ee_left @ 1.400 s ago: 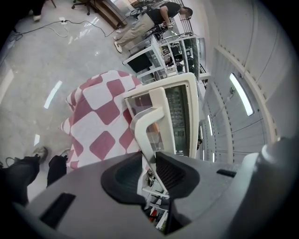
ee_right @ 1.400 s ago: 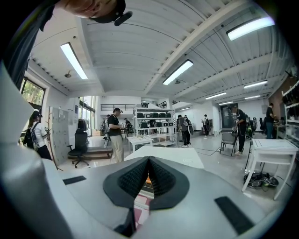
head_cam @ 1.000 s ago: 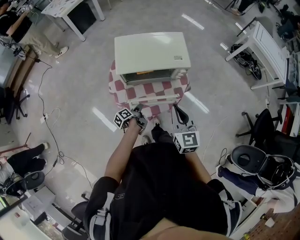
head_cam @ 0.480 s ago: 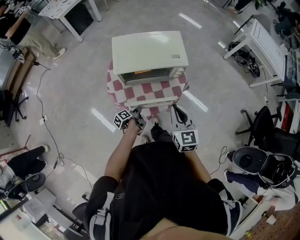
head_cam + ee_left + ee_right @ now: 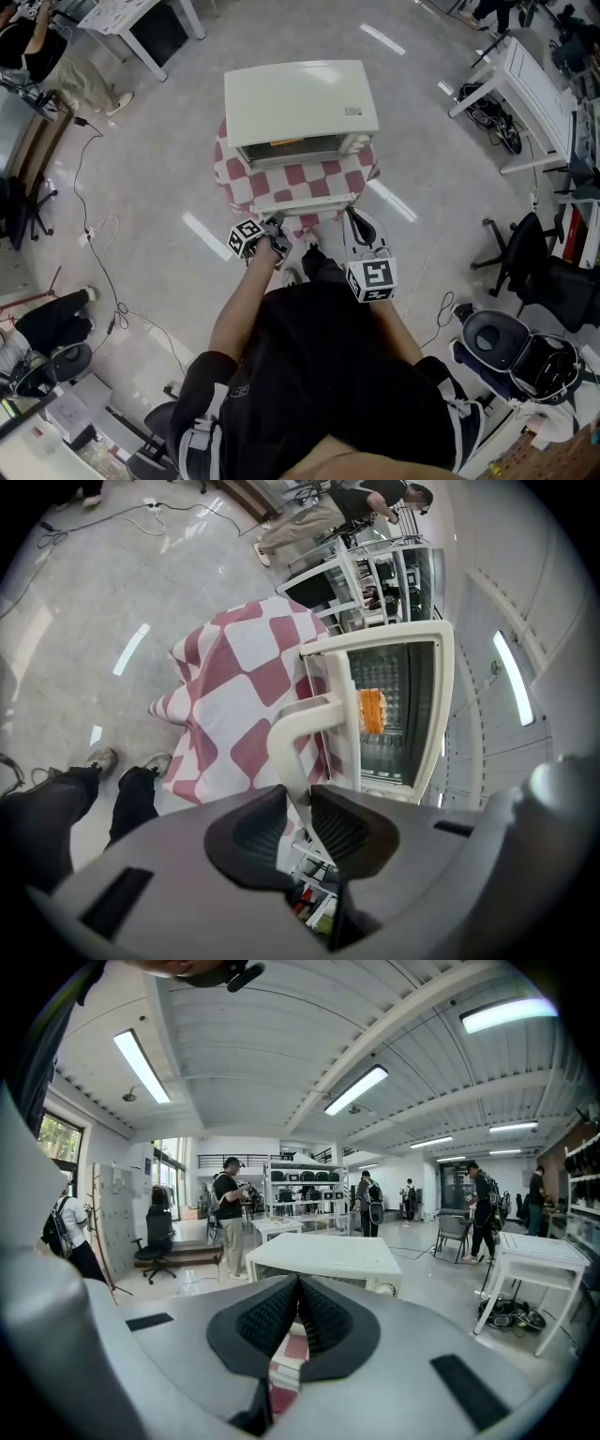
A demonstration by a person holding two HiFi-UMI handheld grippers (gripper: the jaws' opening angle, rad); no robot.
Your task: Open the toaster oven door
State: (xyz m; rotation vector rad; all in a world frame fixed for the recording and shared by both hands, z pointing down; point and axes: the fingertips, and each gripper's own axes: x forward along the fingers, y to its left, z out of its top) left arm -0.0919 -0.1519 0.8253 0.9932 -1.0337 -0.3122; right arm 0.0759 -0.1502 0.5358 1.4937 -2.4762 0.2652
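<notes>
A cream toaster oven (image 5: pixel 300 103) stands on a small table draped in a red-and-white checked cloth (image 5: pixel 230 178). Its glass door (image 5: pixel 305 176) is swung down toward me, and the cream handle bar (image 5: pixel 305 199) runs along the door's near edge. My left gripper (image 5: pixel 275 223) is shut on the left part of that handle. In the left gripper view the pads (image 5: pixel 339 829) press on the handle (image 5: pixel 305 726), and an orange item (image 5: pixel 372 710) lies inside the open oven (image 5: pixel 394 714). My right gripper (image 5: pixel 354 220) hangs beside the door's right corner, shut and empty. The right gripper (image 5: pixel 296 1288) looks at the oven (image 5: pixel 323 1255).
My feet (image 5: pixel 298 262) stand close to the little table. White desks (image 5: pixel 525 89) are at the right and another desk (image 5: pixel 141 23) at the far left. Office chairs (image 5: pixel 530 272) sit on the right. Cables (image 5: pixel 94 234) trail over the floor on the left. People stand in the background (image 5: pixel 230 1213).
The left gripper has sunk slightly with the door handle, lowering the door a touch further. The right gripper has stayed where it was.
</notes>
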